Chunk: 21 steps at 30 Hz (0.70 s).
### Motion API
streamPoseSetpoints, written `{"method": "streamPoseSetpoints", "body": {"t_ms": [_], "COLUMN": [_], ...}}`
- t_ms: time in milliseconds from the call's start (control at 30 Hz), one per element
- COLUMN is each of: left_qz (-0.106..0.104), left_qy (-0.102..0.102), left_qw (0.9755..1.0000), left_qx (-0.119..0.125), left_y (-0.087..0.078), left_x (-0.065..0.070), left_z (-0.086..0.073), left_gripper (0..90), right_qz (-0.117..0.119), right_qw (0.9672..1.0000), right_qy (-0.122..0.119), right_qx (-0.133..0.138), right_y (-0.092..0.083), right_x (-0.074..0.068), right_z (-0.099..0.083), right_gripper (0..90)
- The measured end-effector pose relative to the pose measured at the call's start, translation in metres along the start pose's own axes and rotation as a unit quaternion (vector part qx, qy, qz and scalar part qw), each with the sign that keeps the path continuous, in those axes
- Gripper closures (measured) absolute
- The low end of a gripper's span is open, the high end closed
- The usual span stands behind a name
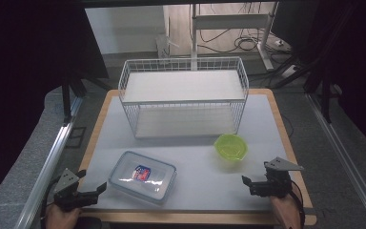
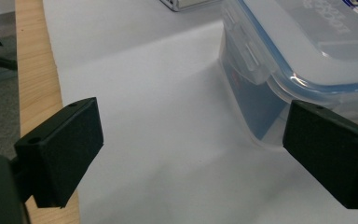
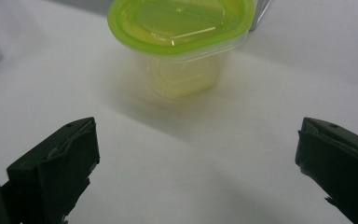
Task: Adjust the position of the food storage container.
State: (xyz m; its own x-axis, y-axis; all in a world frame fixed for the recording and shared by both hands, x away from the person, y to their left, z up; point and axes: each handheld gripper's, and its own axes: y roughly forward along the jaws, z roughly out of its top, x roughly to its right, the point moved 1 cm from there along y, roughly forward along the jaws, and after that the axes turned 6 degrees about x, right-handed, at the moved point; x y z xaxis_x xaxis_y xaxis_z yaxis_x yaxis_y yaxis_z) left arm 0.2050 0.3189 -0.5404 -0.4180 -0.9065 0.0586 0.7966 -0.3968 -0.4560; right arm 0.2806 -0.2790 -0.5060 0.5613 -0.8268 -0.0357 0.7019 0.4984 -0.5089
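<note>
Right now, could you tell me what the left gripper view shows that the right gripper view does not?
The left gripper view shows the clear lidded container with blue seal and side latch, just beyond one jaw, plus the table's wooden edge. The right gripper view shows the green-lidded tub standing ahead, apart from the jaws. Both share the white table cover and two black jaws standing wide open with nothing between them.

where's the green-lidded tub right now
In the high view the green-lidded tub sits on the table's right side, just before the wire basket's right corner, ahead of the open right gripper.
</note>
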Motion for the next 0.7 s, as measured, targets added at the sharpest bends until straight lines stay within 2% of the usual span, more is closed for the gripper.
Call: {"method": "streamPoseSetpoints", "body": {"t_ms": [300, 600, 700], "left_qz": [0.006, 0.013, 0.017], "left_qy": [0.007, 0.014, 0.014], "left_qw": [1.0, 0.9998, 0.9996], "left_qx": [-0.002, -0.011, -0.018], "left_y": [0.0, 0.003, 0.005], "left_x": [0.0, 0.0, 0.0], "left_z": [0.001, 0.002, 0.002], "left_gripper": [5.1, 5.0, 5.3], "right_qz": [-0.005, -0.013, -0.014], "right_qw": [1.0, 0.9998, 0.9998], "right_qy": [0.004, -0.014, -0.009], "right_qx": [0.004, -0.001, -0.004], "right_y": [0.005, 0.012, 0.014], "right_x": [0.001, -0.002, -0.001], "right_z": [-0.002, -0.001, -0.002], "right_gripper": [0.0, 0.0, 0.0]}}
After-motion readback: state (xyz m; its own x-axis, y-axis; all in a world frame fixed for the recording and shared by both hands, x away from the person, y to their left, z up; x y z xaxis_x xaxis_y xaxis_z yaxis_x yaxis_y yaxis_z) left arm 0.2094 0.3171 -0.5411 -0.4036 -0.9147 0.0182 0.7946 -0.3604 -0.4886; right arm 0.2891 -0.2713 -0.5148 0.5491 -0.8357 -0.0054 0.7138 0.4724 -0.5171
